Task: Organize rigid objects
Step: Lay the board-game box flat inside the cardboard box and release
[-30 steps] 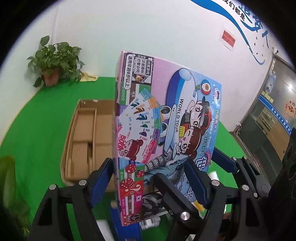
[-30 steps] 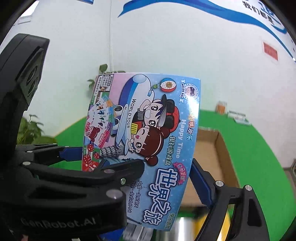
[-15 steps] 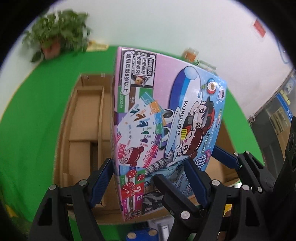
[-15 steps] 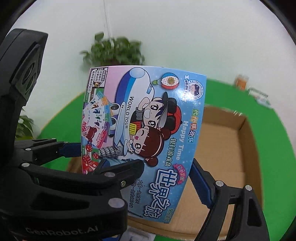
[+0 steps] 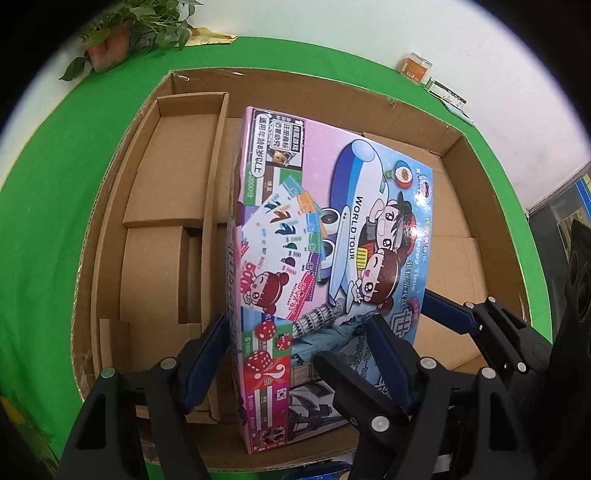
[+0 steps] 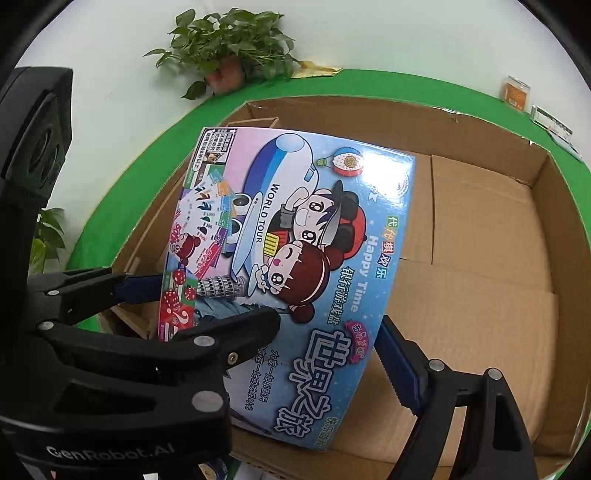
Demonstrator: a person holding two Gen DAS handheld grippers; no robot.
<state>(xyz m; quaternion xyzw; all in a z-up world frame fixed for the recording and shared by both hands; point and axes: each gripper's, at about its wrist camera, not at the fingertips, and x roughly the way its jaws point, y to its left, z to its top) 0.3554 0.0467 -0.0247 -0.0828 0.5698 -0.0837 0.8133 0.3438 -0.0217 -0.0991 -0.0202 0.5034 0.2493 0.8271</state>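
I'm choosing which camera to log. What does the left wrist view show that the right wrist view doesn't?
Only the left wrist view shows the divider compartments inside the carton and the game box's narrow side. Only the right shows a second plant at left. Both show the game box clamped by the left gripper and right gripper, and the potted plant.

1. You hold the game box (image 5: 332,236) over the open carton (image 5: 476,206), which sits on the surface (image 5: 48,206).
2. A divider insert (image 5: 162,206) fills the carton's left part.
3. A potted plant (image 5: 122,29) stands behind the carton.
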